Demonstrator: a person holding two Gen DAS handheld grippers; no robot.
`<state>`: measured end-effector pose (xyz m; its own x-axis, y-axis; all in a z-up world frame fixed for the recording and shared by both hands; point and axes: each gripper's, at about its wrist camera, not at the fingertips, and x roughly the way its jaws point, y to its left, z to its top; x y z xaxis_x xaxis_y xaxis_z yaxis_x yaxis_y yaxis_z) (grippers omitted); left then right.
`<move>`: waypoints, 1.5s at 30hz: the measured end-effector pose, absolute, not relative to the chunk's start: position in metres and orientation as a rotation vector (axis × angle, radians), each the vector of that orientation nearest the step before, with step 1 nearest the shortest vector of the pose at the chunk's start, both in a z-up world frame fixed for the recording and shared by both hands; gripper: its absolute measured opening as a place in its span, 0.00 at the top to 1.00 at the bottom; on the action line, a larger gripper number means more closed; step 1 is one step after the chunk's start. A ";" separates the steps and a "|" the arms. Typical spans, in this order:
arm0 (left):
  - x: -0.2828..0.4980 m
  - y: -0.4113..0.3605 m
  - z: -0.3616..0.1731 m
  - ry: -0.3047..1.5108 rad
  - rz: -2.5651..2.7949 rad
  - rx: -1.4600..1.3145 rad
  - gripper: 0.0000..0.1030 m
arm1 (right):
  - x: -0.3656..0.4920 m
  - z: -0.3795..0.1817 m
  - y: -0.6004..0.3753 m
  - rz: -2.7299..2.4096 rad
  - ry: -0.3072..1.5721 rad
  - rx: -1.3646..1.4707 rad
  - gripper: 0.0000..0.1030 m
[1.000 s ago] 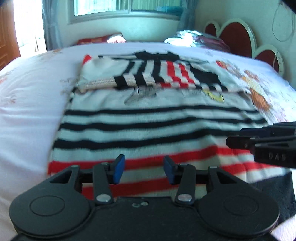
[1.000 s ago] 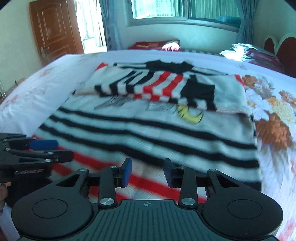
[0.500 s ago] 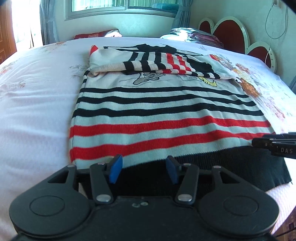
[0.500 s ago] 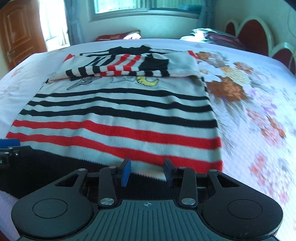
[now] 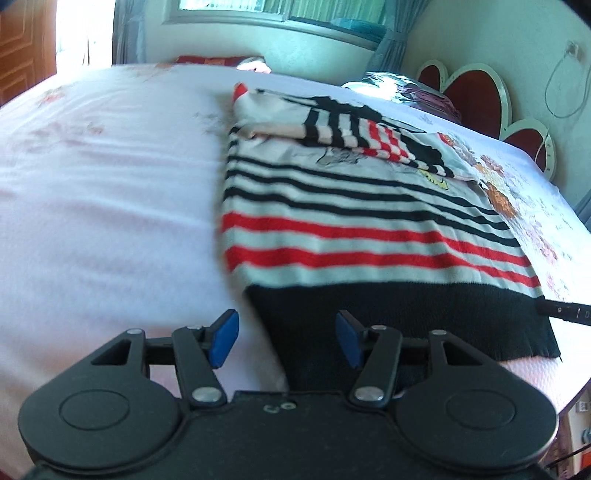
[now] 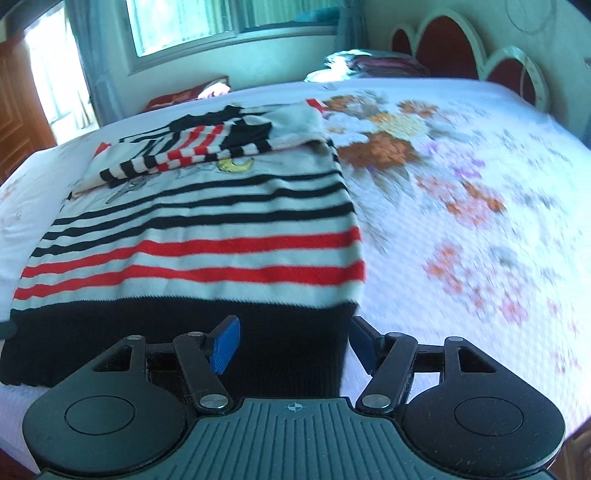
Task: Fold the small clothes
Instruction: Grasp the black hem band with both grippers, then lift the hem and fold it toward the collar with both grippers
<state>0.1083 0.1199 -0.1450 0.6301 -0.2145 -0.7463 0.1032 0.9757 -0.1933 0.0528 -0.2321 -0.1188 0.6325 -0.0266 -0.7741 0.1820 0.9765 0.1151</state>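
A small knitted sweater (image 5: 351,229) (image 6: 207,229) with black and red stripes on white lies flat on the bed. Its striped sleeves (image 5: 354,129) (image 6: 192,151) are folded across the chest. The wide black hem faces me. My left gripper (image 5: 286,338) hovers over the hem's left corner, jaws opening; the black edge lies between the blue pads (image 5: 223,338), untouched by them. My right gripper (image 6: 294,343) is over the hem's right corner, jaws opening wide, and its pads do not press the knit. One right fingertip (image 5: 561,314) shows at the edge of the left wrist view.
The bed (image 5: 92,221) has a white sheet, with a flower print (image 6: 461,203) to the right of the sweater. A red heart-shaped headboard (image 5: 476,99), a pile of bedding (image 6: 369,62) and a window (image 6: 229,22) lie beyond. The near bed edge is just under both grippers.
Both grippers drew back from over the red stripes to the black hem at the near edge. They spread apart toward opposite corners, and their jaws widened.
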 end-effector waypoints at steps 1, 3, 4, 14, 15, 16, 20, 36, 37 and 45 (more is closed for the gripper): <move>0.106 0.123 -0.148 0.882 -0.187 -0.156 0.48 | 0.050 -0.121 -0.234 -0.126 0.886 0.197 0.37; 0.104 0.125 -0.154 0.913 -0.202 -0.175 0.50 | 0.046 -0.124 -0.236 -0.136 0.896 0.213 0.37; 0.103 0.124 -0.155 0.917 -0.214 -0.180 0.50 | 0.042 -0.126 -0.236 -0.137 0.902 0.220 0.37; 0.116 0.118 -0.168 0.994 -0.326 -0.316 0.85 | 0.033 -0.134 -0.236 -0.136 0.926 0.288 0.72; 0.117 0.119 -0.169 1.002 -0.335 -0.333 0.87 | 0.034 -0.134 -0.236 -0.132 0.931 0.290 0.78; 0.119 0.119 -0.169 1.005 -0.343 -0.337 0.90 | 0.036 -0.133 -0.237 -0.128 0.934 0.291 0.84; 0.122 0.118 -0.164 0.972 -0.370 -0.342 0.92 | 0.039 -0.127 -0.236 -0.102 0.916 0.294 0.90; 0.198 0.105 -0.084 0.672 -0.389 -0.305 0.93 | 0.125 -0.057 -0.250 -0.038 0.651 0.240 0.90; 0.208 0.105 -0.081 0.659 -0.383 -0.311 0.93 | 0.136 -0.054 -0.252 -0.036 0.640 0.235 0.90; 0.293 0.091 -0.074 0.598 -0.323 -0.335 0.93 | 0.235 -0.054 -0.268 -0.016 0.593 0.247 0.90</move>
